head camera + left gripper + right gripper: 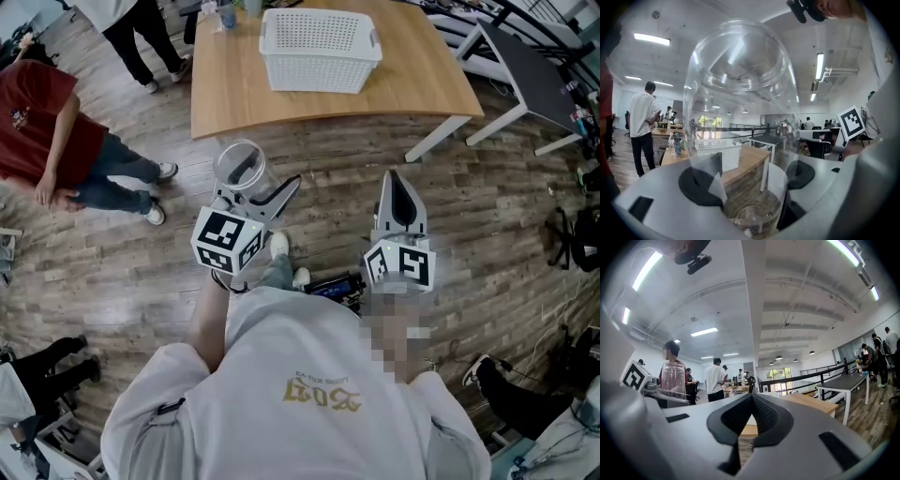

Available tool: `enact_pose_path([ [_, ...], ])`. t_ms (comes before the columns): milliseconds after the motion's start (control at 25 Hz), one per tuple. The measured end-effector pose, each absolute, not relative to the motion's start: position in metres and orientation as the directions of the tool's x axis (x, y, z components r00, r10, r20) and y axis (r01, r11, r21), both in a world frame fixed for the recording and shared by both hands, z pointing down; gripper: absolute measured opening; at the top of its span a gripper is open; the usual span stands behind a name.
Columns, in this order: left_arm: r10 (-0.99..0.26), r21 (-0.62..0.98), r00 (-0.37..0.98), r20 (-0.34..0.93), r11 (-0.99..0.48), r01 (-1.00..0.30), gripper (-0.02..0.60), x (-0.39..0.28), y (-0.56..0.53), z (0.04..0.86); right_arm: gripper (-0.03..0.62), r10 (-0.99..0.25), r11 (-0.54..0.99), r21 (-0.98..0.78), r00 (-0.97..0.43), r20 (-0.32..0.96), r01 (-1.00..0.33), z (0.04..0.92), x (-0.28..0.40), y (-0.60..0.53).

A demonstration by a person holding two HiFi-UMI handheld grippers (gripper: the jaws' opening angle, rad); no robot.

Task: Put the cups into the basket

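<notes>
A clear plastic cup (pixel 241 168) is held above the floor by my left gripper (pixel 256 190), whose jaws are shut wide on its lower part. In the left gripper view the cup (pixel 740 108) stands upright and fills most of the picture, with the left gripper (pixel 747 190) gripping its base. The white perforated basket (pixel 319 52) stands on the wooden table (pixel 234 103) ahead and looks empty. My right gripper (pixel 397 187) is beside the left one, shut, with nothing in it. In the right gripper view, the right gripper (pixel 751 420) points at the table and the cup (pixel 673 378) shows at the left.
A bottle (pixel 225 15) stands on the table's far left corner. A person in a red shirt (pixel 42 131) crouches at the left and another person (pixel 141 37) stands by the table. A dark table (pixel 530 66) and chairs (pixel 577 234) are at the right.
</notes>
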State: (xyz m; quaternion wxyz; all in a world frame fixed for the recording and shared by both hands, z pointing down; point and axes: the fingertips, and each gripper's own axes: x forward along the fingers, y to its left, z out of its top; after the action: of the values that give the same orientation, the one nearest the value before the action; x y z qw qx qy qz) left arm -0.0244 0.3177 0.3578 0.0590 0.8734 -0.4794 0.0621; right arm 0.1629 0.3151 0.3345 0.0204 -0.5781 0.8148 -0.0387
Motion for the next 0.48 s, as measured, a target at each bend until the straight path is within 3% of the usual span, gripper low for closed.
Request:
enact_pose_path([
  [480,-0.827,0.052,0.541,0.154,-0.540,-0.840,0.354,-0.043,0.255,0.356,0.011,-0.946,0.320,-0.108,-0.324,0.021,-0.941,0.337,0.146,0.258],
])
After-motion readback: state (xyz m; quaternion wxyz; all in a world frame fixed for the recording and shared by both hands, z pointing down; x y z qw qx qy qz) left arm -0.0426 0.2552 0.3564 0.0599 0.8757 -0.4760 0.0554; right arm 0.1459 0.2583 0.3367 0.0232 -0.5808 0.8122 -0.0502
